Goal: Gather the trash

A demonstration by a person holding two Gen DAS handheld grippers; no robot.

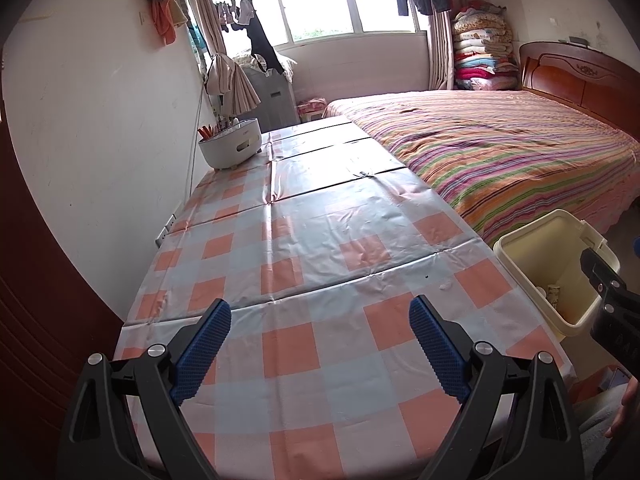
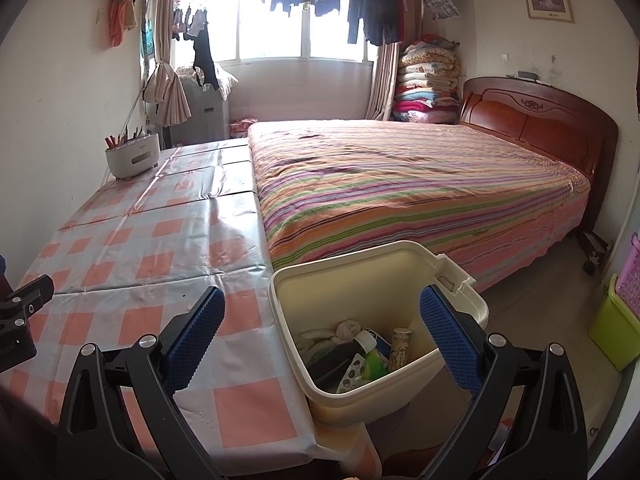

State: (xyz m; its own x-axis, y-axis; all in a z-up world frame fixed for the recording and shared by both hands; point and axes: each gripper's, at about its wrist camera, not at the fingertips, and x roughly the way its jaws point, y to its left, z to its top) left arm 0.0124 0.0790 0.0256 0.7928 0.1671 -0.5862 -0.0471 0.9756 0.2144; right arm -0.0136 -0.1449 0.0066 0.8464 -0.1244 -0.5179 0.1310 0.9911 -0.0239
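A cream plastic bin (image 2: pixel 404 264) stands beside the table's right edge, holding trash (image 2: pixel 360 354): a crumpled tissue, a dark bottle with a white cap, a blister pack, a green item and a small paper cup. My right gripper (image 2: pixel 322 336) hovers open above the bin's near rim, nothing between its blue pads. My left gripper (image 1: pixel 320 344) hangs open over the near end of the checked tablecloth (image 1: pixel 304 240), empty. In the left wrist view the bin (image 1: pixel 532 248) sits at the right, with the right gripper's black body (image 1: pixel 612 292) over it.
A white utensil holder (image 1: pixel 230 144) with orange sticks stands at the table's far left by the wall. A bed with a striped cover (image 2: pixel 420 188) runs along the table's right side. Green and pink crates (image 2: pixel 620 320) sit on the floor at far right.
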